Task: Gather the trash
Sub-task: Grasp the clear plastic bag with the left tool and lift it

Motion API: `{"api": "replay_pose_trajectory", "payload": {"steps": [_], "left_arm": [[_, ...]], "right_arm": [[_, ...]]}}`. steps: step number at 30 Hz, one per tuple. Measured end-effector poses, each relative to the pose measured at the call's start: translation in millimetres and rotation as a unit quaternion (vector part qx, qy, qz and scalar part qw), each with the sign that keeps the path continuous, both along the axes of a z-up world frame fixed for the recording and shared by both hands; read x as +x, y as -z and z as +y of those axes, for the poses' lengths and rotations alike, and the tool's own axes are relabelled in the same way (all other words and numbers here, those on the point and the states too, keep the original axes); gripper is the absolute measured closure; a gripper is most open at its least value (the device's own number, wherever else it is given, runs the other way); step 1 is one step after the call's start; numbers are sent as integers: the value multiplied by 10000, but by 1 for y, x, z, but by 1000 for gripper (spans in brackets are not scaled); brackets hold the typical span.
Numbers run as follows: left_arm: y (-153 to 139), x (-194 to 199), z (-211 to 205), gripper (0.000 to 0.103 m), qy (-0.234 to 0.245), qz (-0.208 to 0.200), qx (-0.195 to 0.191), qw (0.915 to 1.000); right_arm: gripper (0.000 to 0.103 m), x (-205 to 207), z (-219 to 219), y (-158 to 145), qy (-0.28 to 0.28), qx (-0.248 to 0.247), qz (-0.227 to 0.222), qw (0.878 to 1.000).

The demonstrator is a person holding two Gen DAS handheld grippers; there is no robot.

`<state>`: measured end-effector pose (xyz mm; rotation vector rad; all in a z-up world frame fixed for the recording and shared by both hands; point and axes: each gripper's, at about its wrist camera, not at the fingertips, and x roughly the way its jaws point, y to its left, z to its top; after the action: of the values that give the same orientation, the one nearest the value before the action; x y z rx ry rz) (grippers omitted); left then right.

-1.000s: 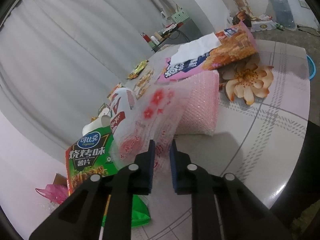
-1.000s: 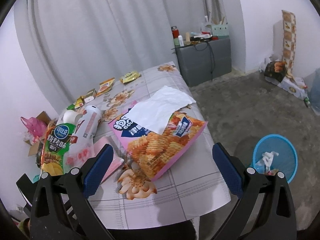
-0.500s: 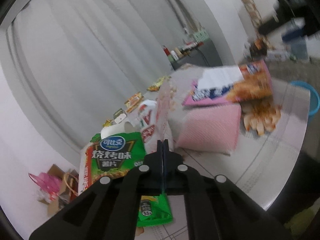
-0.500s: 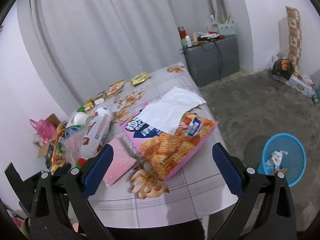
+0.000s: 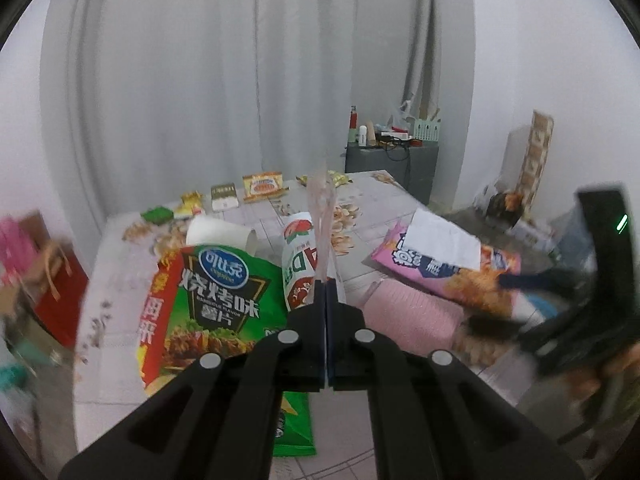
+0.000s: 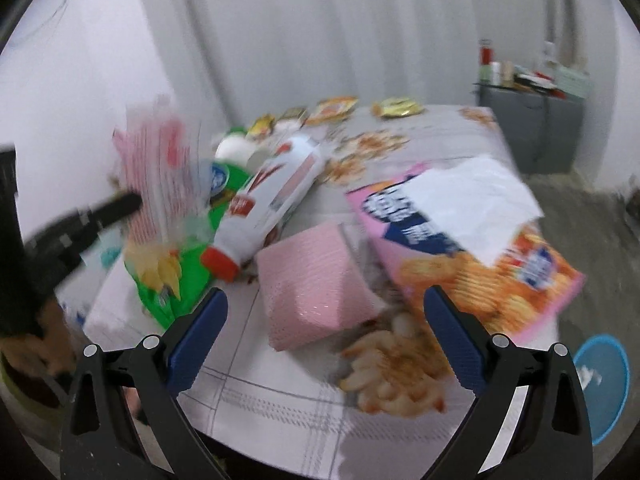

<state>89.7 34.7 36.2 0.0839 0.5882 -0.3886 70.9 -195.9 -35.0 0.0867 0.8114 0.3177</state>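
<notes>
My left gripper [image 5: 326, 292] is shut on a clear plastic wrapper with red flowers [image 5: 323, 220] and holds it upright, edge-on, above the table; the wrapper shows blurred in the right wrist view [image 6: 160, 168]. My right gripper [image 6: 326, 308] is open and empty above the pink bubble-wrap pad [image 6: 308, 276]. On the table lie a green chip bag [image 5: 216, 292], a white and red bottle [image 6: 276, 204], a pink and orange chip bag [image 6: 480, 248] with a white tissue [image 6: 476, 196] on it, and a paper cup [image 5: 220, 234].
Small snack packets [image 5: 260, 186] lie along the table's far edge. A blue trash basket [image 6: 600, 384] stands on the floor at the right, below the table. A grey cabinet [image 5: 390, 168] stands by the curtain. Bags [image 5: 40, 264] sit on the floor at the left.
My left gripper closed on the flowered wrapper and lifted it off the pink pad, turning left. My right gripper came down closer to the table, over the pink pad.
</notes>
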Motion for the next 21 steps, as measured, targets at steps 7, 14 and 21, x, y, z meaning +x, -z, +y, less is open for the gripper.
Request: {"api": "replay_pose_trajectory", "payload": {"steps": [7,14,21], "left_arm": [[-1,11,16,103,-19,337,-533,9980],[-1,20,25,103,87,467,-758,9960],[-5,21,25,103,53,451,-719,9964]], "right_arm": [[9,26,27,17,-339,-572,228,9975],[9,37,42,33,-349,-803,424,9953],[21,31,33,39,-196,-629,603,9960]]}}
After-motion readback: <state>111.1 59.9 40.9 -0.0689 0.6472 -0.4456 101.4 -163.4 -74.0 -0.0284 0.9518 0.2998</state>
